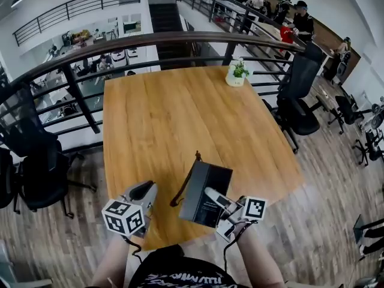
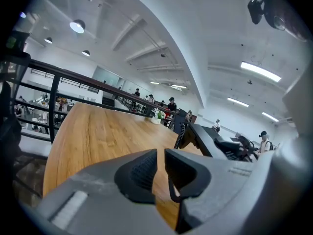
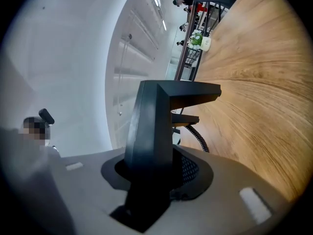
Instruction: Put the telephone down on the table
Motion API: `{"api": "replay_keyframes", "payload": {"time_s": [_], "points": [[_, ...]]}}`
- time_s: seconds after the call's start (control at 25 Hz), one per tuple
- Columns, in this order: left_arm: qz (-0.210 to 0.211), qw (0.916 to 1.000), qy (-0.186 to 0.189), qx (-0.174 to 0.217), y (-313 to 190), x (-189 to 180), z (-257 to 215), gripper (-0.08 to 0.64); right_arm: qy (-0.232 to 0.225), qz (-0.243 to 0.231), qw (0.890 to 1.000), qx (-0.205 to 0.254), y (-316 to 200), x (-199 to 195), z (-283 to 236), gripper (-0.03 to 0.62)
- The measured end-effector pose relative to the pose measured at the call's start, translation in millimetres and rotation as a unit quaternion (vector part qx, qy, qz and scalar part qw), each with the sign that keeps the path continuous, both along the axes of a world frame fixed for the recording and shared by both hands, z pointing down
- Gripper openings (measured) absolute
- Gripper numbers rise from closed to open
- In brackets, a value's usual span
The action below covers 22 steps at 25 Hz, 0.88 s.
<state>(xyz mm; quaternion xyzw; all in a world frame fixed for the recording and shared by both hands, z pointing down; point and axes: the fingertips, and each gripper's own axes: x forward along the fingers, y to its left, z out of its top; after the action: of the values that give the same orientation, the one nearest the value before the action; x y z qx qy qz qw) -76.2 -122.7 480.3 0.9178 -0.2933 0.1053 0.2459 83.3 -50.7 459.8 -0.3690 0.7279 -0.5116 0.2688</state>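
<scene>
1. Presently, we note the right gripper (image 1: pixel 211 194) clamped on the telephone (image 1: pixel 197 200): its own view shows both jaws pressed against the sides of the dark body.
2. The left gripper (image 2: pixel 160 158) carries nothing; its jaws are drawn together to a thin slit, and we see only wood through it.
3. The telephone sits tilted over the near end of the table (image 1: pixel 162 119), just right of the left gripper. We cannot tell whether its base touches the wood.
4. A dark coiled cord (image 1: pixel 182 189) hangs along the telephone's left side, down toward the tabletop.
5. The left gripper is low over the table's near edge, apart from the telephone.
6. At the table's far edge stands a small potted plant (image 1: pixel 237 72) in a white pot.
7. A dark railing (image 1: pixel 150 41) curves behind the table, and a black office chair (image 1: pixel 297 98) stands at its right side.
8. Several people stand beyond the railing, in the distance.
</scene>
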Motion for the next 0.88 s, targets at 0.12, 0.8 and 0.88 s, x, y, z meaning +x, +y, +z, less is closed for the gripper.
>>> {"api": "replay_keyframes", "payload": {"time_s": [0.12,0.8,0.88], "points": [[-0.001,0.9999,-0.009,0.010,-27,3,4,0.054,0.004,-0.002,1.000,-0.005,-32,7,3,0.157],[-0.038,0.9985,-0.033,0.020,-122,53,12,0.018,0.032,-0.078,0.996,0.000,-147,57,16,0.158],[-0.057,0.9975,-0.038,0.018,-129,56,11,0.015,0.033,-0.094,0.995,-0.002,-159,66,18,0.156]]}}
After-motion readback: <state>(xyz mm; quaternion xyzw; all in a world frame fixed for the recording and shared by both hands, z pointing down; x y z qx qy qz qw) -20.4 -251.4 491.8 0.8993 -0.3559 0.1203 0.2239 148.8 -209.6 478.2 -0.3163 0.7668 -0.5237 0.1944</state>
